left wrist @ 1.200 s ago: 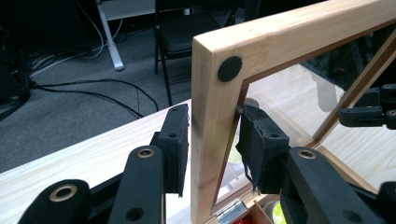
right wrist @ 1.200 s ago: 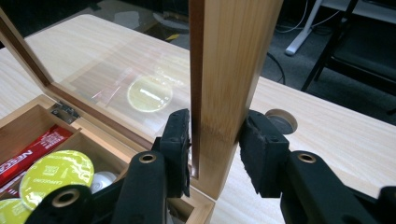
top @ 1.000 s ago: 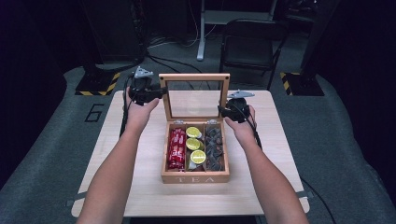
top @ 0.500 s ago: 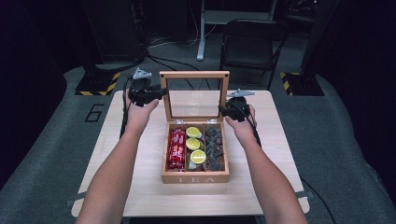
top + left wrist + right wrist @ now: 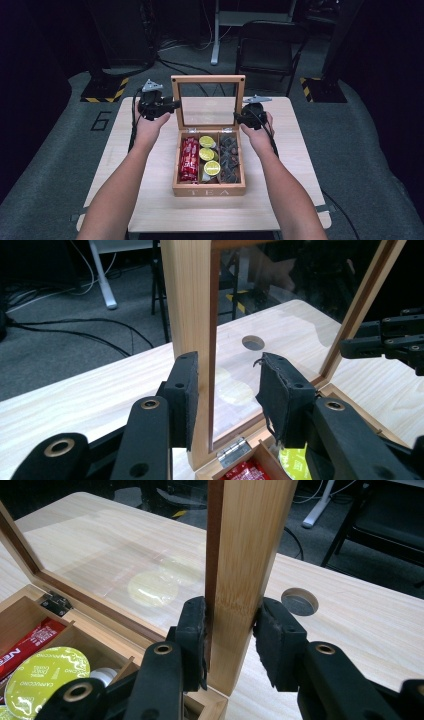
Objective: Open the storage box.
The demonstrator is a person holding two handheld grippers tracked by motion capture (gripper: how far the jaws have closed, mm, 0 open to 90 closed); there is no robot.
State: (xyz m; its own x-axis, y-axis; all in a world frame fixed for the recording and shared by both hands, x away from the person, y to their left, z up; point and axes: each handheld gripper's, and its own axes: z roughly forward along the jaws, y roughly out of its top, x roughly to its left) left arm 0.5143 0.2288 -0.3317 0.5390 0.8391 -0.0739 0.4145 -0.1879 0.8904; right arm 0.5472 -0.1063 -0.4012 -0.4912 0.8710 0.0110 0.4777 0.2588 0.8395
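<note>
A wooden tea box [image 5: 209,190] stands open at mid-table, its glass lid [image 5: 208,79] upright. Inside lie red packets [image 5: 189,160], lime-green capsules [image 5: 207,154] and dark sachets [image 5: 230,159]. My left gripper [image 5: 172,105] straddles the lid's left stile [image 5: 187,300]. Its jaws [image 5: 232,395] have just been opening: one pad rests on the wood, the other stands off the glass. My right gripper [image 5: 239,118] is shut on the lid's right stile [image 5: 250,540], with both pads of the gripper [image 5: 230,642] pressed on the wood low down, near the box's back corner.
The pale wooden table [image 5: 300,145] has a round cable hole [image 5: 299,601] behind the box. A black chair [image 5: 270,47] and stand bases with hazard tape [image 5: 105,92] sit on the floor beyond the far edge. The lid's hinge [image 5: 54,602] is at the box's back wall.
</note>
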